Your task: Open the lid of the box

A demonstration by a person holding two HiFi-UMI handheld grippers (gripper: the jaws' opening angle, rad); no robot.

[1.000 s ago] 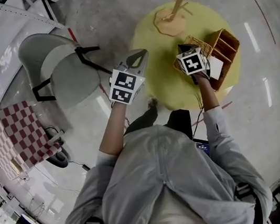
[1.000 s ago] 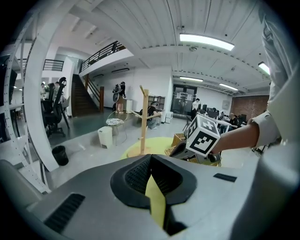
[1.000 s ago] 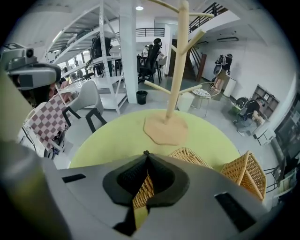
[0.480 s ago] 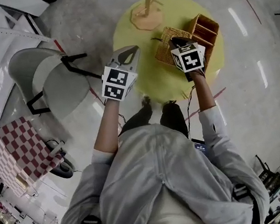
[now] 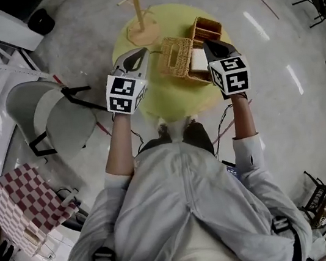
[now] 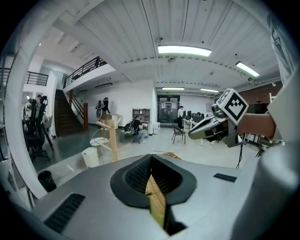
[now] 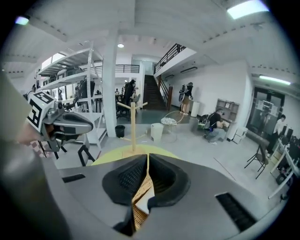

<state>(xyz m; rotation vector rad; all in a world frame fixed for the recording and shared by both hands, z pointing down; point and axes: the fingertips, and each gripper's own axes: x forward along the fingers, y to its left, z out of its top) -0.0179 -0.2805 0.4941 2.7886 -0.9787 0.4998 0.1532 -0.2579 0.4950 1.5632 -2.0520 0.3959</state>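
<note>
A wicker box (image 5: pixel 175 56) sits on the round yellow table (image 5: pixel 164 98), and a white surface (image 5: pixel 199 60) shows at its right side. My left gripper (image 5: pixel 138 54) hovers just left of the box with its jaws together and nothing held. Between its jaws in the left gripper view (image 6: pixel 151 161) I see only a sliver of wicker below. My right gripper (image 5: pixel 211 45) hangs at the box's right edge. Its jaws are closing, almost touching, with nothing between them. The right gripper view (image 7: pixel 147 164) shows wicker and white below through the slit.
A wooden compartment box (image 5: pixel 208 28) stands behind the wicker box. A wooden peg stand (image 5: pixel 140 22) rises at the table's far side. A grey chair (image 5: pixel 61 113) is to the left and a red checked cloth (image 5: pixel 20 200) lies on the floor. People are far off in the hall.
My right gripper, which was over the wicker box, is now at its right side. The left gripper has come closer to the box's left side. The whole view has shifted.
</note>
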